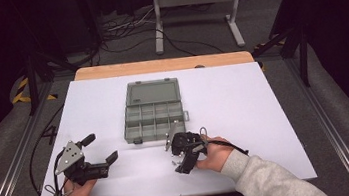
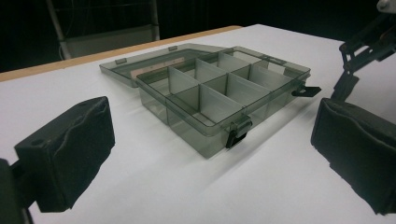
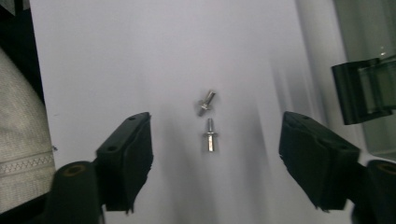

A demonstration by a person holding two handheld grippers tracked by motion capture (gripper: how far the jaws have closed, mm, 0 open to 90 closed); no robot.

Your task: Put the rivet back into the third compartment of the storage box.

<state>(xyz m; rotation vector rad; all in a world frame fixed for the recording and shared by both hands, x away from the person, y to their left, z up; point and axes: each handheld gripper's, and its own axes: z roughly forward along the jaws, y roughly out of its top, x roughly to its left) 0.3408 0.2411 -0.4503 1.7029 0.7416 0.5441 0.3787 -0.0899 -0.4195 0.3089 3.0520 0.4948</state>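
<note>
**Right gripper over two screws, nothing gripped**

Right gripper (image 3: pixel 215 154): fingers wide open, empty, straddling two screws (image 3: pixel 208 122) lying on the table (image 1: pixel 242 94) just beside the open compartment box (image 1: pixel 154 111). Left gripper (image 1: pixel 99 151): fingers wide open, empty, left of the box.

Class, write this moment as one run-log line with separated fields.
right gripper: open, over two screws on white table | left gripper: open, idle, facing organizer box | box: lid open, compartments look empty
</note>
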